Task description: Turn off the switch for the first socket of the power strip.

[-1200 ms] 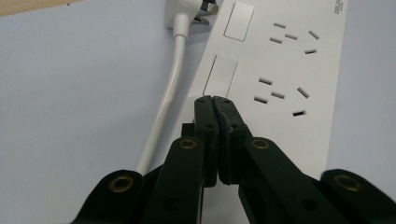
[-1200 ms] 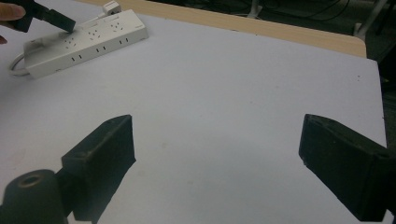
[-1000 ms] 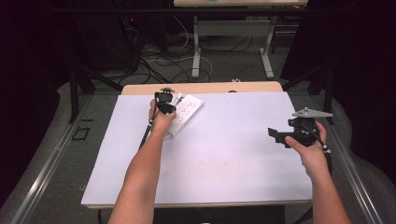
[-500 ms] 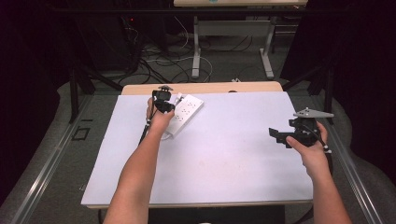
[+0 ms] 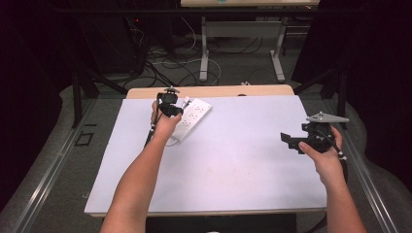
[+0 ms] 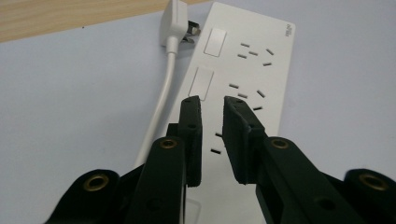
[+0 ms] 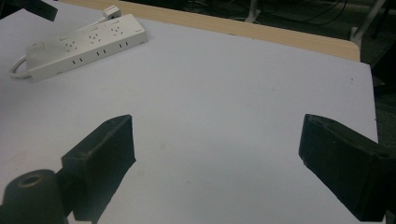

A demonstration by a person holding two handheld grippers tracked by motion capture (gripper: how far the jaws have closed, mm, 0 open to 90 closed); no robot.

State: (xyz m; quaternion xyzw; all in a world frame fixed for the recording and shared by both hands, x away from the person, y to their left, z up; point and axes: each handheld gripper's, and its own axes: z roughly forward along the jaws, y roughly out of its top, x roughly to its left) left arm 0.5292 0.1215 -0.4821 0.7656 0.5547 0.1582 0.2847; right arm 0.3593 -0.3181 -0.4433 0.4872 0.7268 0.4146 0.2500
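While the left gripper [image 6: 212, 105] hangs just above the white power strip [image 6: 243, 79], its jaws stand a narrow gap apart and have just been opening, nothing between them. Strip lies flat below and ahead of those jaws; its plug [image 6: 173, 25] sits past the tips near the counter's [image 5: 233, 160] far wooden edge, cord [image 6: 161, 102] running back on their left side. Risk: jaws dropping could snag the cord or shove the strip toward that edge. Wide bare sheet lies between the grippers. Right gripper [image 7: 215, 154] is spread wide, released, holding nothing, strip well ahead of its jaws, close to the counter's right edge, so little room there.
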